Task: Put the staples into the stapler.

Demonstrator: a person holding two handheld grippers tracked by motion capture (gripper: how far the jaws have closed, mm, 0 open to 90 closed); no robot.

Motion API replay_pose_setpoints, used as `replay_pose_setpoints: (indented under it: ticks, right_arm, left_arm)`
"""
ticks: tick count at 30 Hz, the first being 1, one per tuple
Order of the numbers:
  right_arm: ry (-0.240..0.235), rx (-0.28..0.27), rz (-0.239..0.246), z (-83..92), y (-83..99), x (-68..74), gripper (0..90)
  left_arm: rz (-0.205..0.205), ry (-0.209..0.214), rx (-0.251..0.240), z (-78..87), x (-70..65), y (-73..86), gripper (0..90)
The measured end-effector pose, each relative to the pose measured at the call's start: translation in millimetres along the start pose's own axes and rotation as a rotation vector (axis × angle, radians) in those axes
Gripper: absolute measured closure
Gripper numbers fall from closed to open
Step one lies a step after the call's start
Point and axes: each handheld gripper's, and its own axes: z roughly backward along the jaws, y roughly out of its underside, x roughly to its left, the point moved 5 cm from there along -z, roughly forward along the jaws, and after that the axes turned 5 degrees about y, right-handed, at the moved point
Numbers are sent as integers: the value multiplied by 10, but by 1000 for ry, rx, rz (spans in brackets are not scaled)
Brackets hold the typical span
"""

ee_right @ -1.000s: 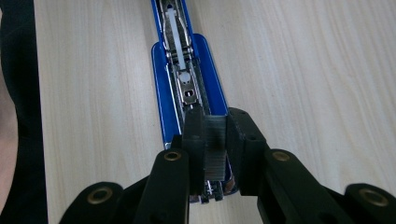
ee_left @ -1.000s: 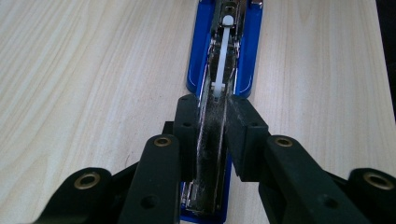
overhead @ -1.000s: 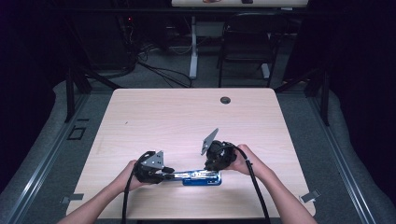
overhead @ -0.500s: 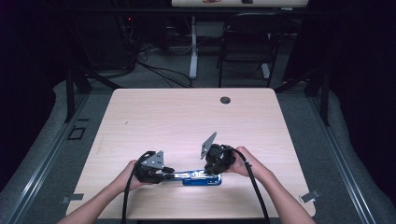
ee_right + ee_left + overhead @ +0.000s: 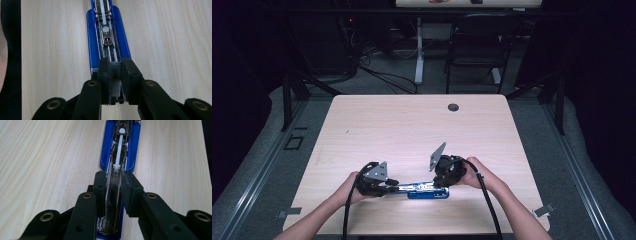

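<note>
A blue stapler (image 5: 428,194) lies open near the table's front edge, its metal magazine channel (image 5: 107,37) facing up. My left gripper (image 5: 393,187) comes in from the left and is shut on the stapler's long metal arm (image 5: 113,192), with the blue base (image 5: 130,150) beneath it. From the right, my right gripper (image 5: 440,185) tilts down over the stapler. It is shut on a grey strip of staples (image 5: 115,83), held just above the near end of the stapler (image 5: 93,37). In the gripper views, the left gripper (image 5: 113,183) and the right gripper (image 5: 115,67) have their pads pressing on these parts.
The pale wooden table (image 5: 412,130) has a round black cable grommet (image 5: 453,107) near its far edge. A person's forearms enter from the bottom. Cables trail from both grippers toward the front edge. A chair (image 5: 477,45) and dark floor lie beyond the table.
My right gripper has sunk slightly toward the stapler with the staple strip still in it. The left gripper and the stapler have stayed where they were.
</note>
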Motion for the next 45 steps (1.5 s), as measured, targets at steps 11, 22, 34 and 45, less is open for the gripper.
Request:
replay_pose_setpoints:
  ticks: [11,22,34,45]
  right_arm:
    - [14,-15,30,26,-27,-10,783]
    - [6,-11,36,12,-16,-10,783]
    - [-7,-8,47,-4,21,-22,783]
    - [-9,36,76,-51,27,-11,785]
  left_arm:
    - [0,0,0,-1,-1,-1,749]
    - [-1,-1,1,-1,0,-1,749]
    - [-1,1,0,-1,0,-1,749]
    - [-1,2,0,-1,0,-1,749]
